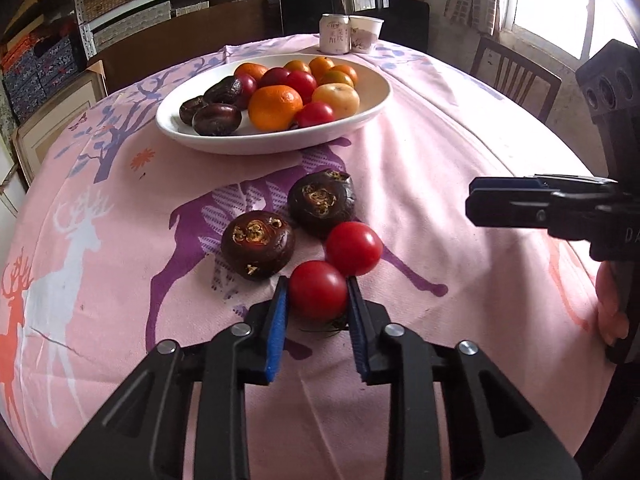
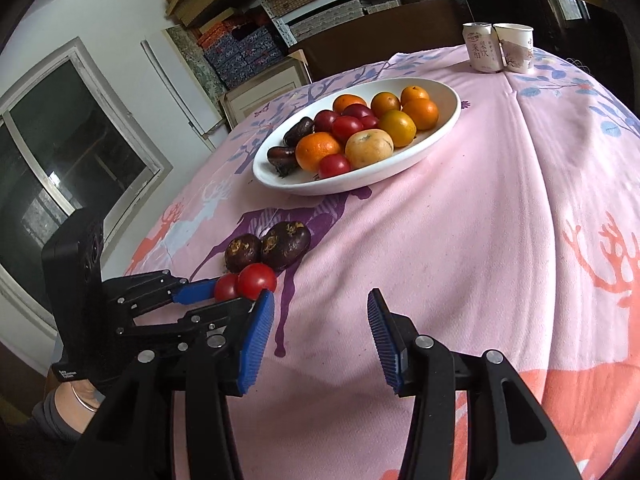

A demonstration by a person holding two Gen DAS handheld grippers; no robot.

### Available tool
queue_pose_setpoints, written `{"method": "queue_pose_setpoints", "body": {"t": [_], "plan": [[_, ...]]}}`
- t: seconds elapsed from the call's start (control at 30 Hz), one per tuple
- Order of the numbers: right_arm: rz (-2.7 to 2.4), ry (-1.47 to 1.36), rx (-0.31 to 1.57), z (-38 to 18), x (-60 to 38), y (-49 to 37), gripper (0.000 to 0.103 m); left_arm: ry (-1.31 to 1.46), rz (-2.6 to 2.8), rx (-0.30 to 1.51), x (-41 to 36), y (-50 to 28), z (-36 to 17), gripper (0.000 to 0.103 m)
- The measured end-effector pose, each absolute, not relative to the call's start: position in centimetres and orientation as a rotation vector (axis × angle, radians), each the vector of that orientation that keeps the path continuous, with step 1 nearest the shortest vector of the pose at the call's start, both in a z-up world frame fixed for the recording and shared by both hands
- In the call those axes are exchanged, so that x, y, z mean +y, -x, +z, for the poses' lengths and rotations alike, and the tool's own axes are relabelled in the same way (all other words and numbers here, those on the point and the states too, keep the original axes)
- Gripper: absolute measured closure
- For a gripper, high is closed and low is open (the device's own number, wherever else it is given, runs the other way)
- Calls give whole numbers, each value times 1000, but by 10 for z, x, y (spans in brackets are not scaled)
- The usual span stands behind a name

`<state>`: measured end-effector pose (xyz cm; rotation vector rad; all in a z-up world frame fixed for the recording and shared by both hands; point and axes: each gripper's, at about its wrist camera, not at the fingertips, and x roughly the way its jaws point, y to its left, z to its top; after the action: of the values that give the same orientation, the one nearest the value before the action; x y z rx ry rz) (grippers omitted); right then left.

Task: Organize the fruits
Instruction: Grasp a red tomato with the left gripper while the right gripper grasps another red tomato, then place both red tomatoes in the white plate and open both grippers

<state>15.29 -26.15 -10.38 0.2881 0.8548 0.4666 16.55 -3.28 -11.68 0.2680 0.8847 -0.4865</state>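
Two red tomatoes and two dark purple-brown fruits lie on the pink tablecloth in front of a white oval bowl [image 1: 372, 108] of oranges, tomatoes and dark fruits. My left gripper [image 1: 318, 294] is shut on the nearer tomato [image 1: 318, 296], at table level; it shows in the right wrist view [image 2: 226, 288]. The second tomato [image 1: 353, 249] touches it. The dark fruits [image 1: 258, 244] [image 1: 321, 202] sit just beyond. My right gripper [image 2: 320, 340] is open and empty, hovering to the right of the fruits; it shows in the left wrist view [image 1: 472, 204].
A drink can [image 1: 333, 34] and a paper cup [image 1: 366, 34] stand at the table's far edge behind the bowl. A wooden chair [image 1: 516, 76] is at the far right. Shelves with boxes line the back wall.
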Motion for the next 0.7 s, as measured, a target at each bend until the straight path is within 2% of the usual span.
{"method": "queue_pose_setpoints", "body": {"t": [0.33,0.4,0.43,0.47,0.57,0.7], "plan": [[529,-59,890,-101,-198,-156,54,-210,-428,861,12,-147,-100,76],[510,9,915,-105,-182,-159,59,-196,-412,861,22,-144,-98,76],[507,38,929,-108,-175,-160,67,-191,-407,863,26,-143,-98,76],[503,59,936,-109,-170,-161,69,-189,-403,862,29,-142,-97,76],[472,82,902,-105,-167,-163,69,-192,-398,856,33,-140,-97,76],[443,118,948,-112,-160,-176,69,-181,-400,851,32,-142,-97,76]]}}
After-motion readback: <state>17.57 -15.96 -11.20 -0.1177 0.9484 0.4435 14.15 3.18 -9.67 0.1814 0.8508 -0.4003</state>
